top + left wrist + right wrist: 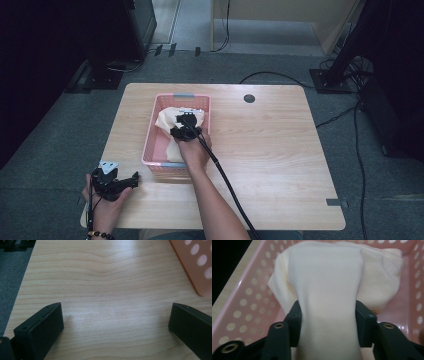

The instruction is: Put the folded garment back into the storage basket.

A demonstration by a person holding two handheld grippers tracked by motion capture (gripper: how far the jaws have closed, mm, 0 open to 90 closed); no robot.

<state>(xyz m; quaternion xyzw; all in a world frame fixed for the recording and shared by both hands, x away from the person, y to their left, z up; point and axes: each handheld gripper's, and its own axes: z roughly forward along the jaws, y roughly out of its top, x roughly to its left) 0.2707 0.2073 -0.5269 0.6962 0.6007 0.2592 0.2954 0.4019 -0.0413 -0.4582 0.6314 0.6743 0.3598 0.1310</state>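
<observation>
Overhead, these were the facts of the scene.
Surface: a pale wood-grain rectangular table (280, 150) with a round dark cable hole (249, 98) near its far edge.
Room: grey carpet floor (45, 150) all round, black stands and loose cables to the far left and far right.
Basket: a pink perforated plastic basket (151, 135) stood on the left half of the table; one of its corners showed as a pink wall with round holes at the far right of the left gripper view.
Cloth: a cream knitted cloth (329, 290) lay bunched inside the basket, toward its far end.
Right gripper (328, 315): reached down into the basket, its black jaws standing on either side of a fold of the cloth, touching it on both sides.
Left gripper (116, 322): rested at the near left corner of the table, just beside the basket's near end, jaws spread wide with bare wood between them.
Hard to make out: the lower end of the cloth was cut off at the frame edge; the basket floor under it was hidden.
In the way: the person's right hand (195, 150) and trailing black cable (225, 180) covered the basket's near right corner.
</observation>
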